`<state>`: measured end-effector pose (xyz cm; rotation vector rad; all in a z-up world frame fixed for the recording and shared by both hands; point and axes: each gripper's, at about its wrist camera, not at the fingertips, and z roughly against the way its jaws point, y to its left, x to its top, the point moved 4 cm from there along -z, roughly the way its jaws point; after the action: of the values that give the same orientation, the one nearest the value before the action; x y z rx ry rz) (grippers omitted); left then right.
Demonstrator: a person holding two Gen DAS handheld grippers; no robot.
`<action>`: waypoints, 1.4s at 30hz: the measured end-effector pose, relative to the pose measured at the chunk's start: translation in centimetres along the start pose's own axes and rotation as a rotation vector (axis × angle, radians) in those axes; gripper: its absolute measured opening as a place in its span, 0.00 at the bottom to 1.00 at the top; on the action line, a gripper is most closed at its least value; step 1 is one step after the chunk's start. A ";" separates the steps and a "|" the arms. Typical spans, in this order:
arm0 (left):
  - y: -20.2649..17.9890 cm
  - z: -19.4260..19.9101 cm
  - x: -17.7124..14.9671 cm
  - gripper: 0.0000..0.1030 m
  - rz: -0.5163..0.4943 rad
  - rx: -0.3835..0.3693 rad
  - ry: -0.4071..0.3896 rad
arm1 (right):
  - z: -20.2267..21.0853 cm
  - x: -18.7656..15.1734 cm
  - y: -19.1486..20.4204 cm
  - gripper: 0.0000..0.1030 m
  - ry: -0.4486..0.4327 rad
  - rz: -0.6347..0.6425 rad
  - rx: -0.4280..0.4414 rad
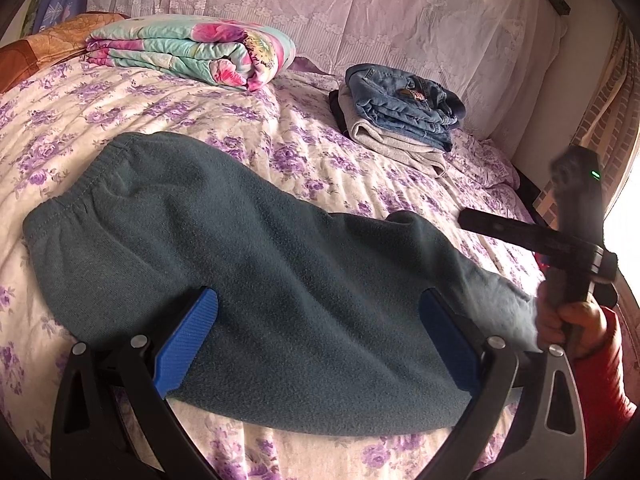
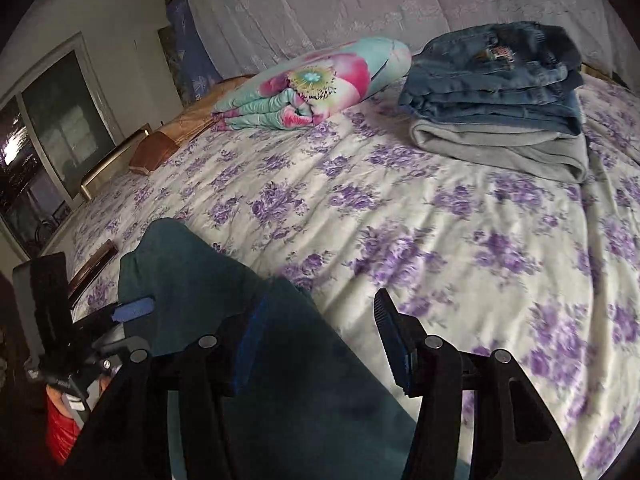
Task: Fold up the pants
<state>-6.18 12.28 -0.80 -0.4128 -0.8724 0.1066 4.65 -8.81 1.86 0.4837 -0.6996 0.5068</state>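
Note:
Dark teal fleece pants [image 1: 248,264] lie on the floral bed [image 1: 120,96], waistband at the far left. My left gripper [image 1: 320,316] is open, its blue pads on either side of the fabric near the front edge. In the right wrist view the same pants [image 2: 192,272] rise as a hump at lower left. My right gripper [image 2: 320,328] is open, with the pants' cloth lying between its fingers against the left pad. The right gripper [image 1: 520,236] also shows at the right of the left wrist view, in a hand with a red sleeve.
A stack of folded jeans [image 1: 404,100] over grey garments [image 1: 400,140] sits at the far right of the bed. A folded floral quilt [image 1: 192,48] lies at the back left. A lace-covered headboard [image 1: 360,8] runs behind. A window [image 2: 52,128] is at left.

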 end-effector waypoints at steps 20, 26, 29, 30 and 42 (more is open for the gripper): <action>0.1 -0.2 0.1 0.96 0.020 -0.013 -0.005 | -2.2 -0.5 -5.1 0.11 -0.008 -0.214 0.022; 0.3 -0.1 0.2 0.96 0.030 -0.022 -0.010 | 5.6 -2.4 -2.0 0.11 -0.133 -0.080 0.084; 0.3 -0.1 0.2 0.95 0.029 -0.021 -0.009 | 4.5 -5.5 -0.1 0.21 -0.033 -0.004 0.108; 0.3 -0.1 0.2 0.96 0.027 -0.018 -0.008 | 3.3 -6.2 -0.1 0.29 0.028 -0.003 0.099; 0.3 0.0 0.1 0.95 0.026 -0.014 -0.008 | 9.8 -9.5 -4.3 0.75 -0.152 -0.228 0.112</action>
<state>-6.04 12.60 -0.86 -0.4366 -0.8765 0.1263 -3.77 -20.38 0.62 0.7039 -0.7528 0.2979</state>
